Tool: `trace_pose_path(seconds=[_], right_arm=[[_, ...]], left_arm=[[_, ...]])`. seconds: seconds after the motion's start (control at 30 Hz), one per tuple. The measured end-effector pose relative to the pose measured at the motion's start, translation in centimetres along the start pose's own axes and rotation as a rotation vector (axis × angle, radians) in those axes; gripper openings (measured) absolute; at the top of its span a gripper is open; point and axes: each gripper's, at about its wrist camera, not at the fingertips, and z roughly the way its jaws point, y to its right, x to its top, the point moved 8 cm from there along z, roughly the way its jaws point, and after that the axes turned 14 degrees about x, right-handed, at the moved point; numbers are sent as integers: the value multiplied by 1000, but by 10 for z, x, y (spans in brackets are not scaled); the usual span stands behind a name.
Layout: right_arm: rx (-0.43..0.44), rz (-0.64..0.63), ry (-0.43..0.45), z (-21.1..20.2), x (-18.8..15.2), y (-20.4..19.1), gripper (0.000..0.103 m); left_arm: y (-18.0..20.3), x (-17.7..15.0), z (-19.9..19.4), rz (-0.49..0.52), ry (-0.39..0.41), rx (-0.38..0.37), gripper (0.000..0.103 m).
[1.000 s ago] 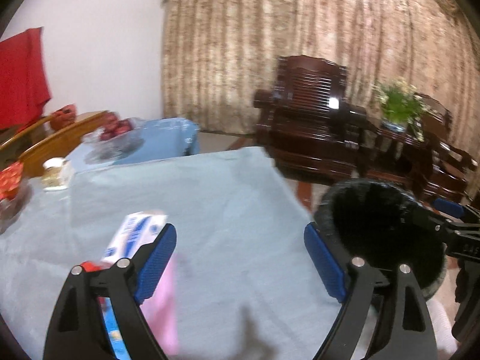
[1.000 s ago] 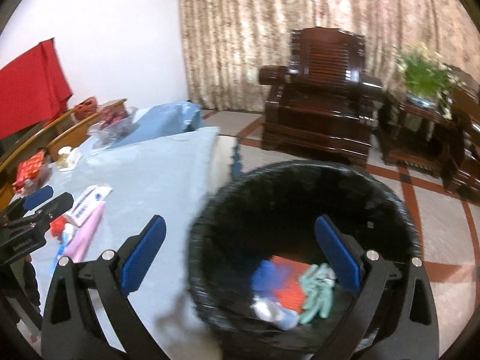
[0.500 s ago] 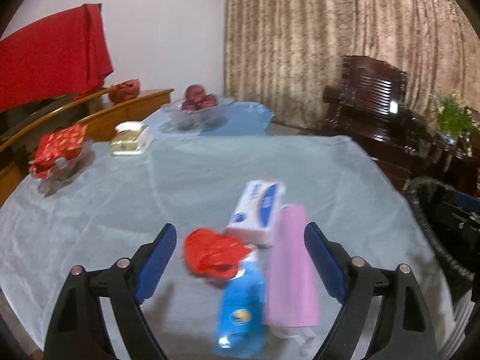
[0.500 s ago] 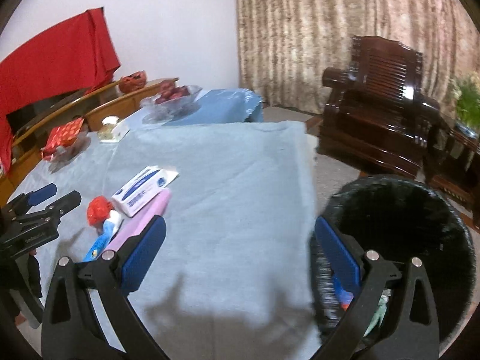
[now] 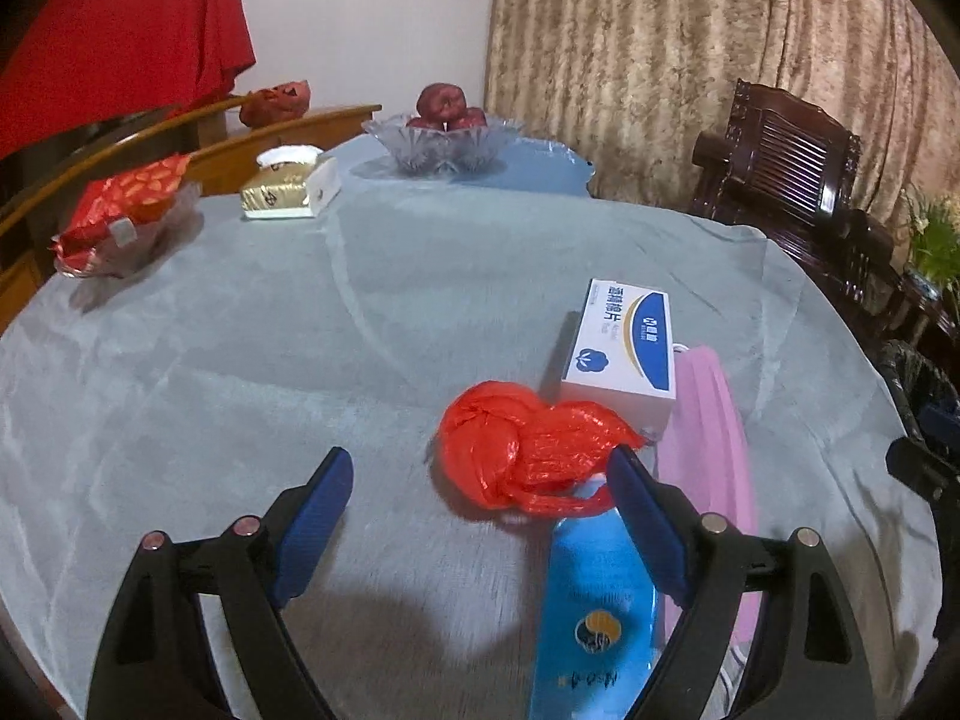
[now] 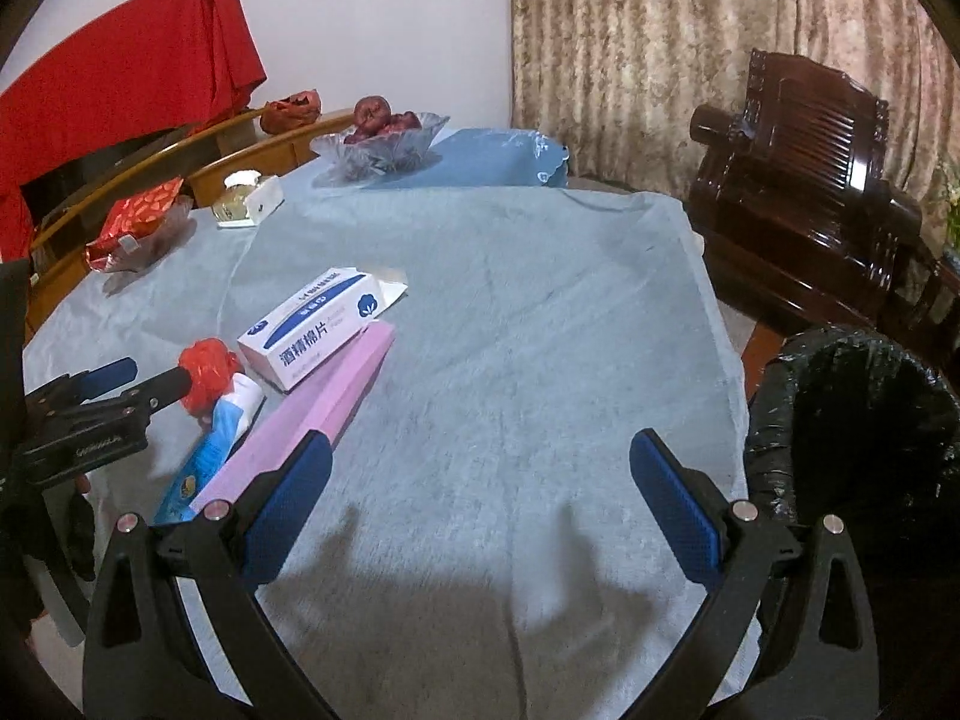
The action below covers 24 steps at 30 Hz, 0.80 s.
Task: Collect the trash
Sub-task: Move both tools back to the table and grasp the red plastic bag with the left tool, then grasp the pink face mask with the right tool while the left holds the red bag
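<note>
A crumpled red plastic bag (image 5: 528,450) lies on the grey tablecloth, touching a white-and-blue box (image 5: 630,345), a long pink box (image 5: 714,444) and a blue tube (image 5: 594,612). My left gripper (image 5: 480,516) is open and empty, just short of the red bag; its right finger overlaps the tube. In the right wrist view the same red bag (image 6: 207,369), white-and-blue box (image 6: 312,324), pink box (image 6: 312,414) and tube (image 6: 210,450) sit left. My right gripper (image 6: 480,498) is open and empty over bare cloth. The black-lined bin (image 6: 864,420) stands off the table's right edge.
At the table's far side are a glass fruit bowl (image 5: 441,141), a tissue box (image 5: 291,183) and a red snack packet in a dish (image 5: 120,213). A dark wooden armchair (image 6: 804,192) stands beyond the table's right edge, before a curtain. My left gripper (image 6: 105,399) shows at left.
Both grippers have swung left from the bin toward the table. The left one has closed in on the red bag. The bin has slid to the right edge of the right wrist view.
</note>
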Motion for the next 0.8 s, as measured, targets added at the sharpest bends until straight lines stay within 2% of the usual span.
trace_pose_path(seconds=[0.2, 0.3, 0.47, 0.63, 0.8], right_arm=[[-6, 0, -14, 8, 1, 1, 97], [-6, -4, -19, 9, 0, 1, 97], [10, -13, -26, 14, -1, -8, 97], [35, -30, -31, 21, 1, -24, 97], [67, -24, -31, 30, 3, -43, 97]], left_arm=[[10, 0, 22, 12, -37, -29, 83], [15, 2, 27, -7, -57, -91, 67], [14, 5, 26, -13, -46, -100, 39], [10, 7, 11, 2, -1, -72, 30], [-10, 5, -1, -24, 15, -32, 28]])
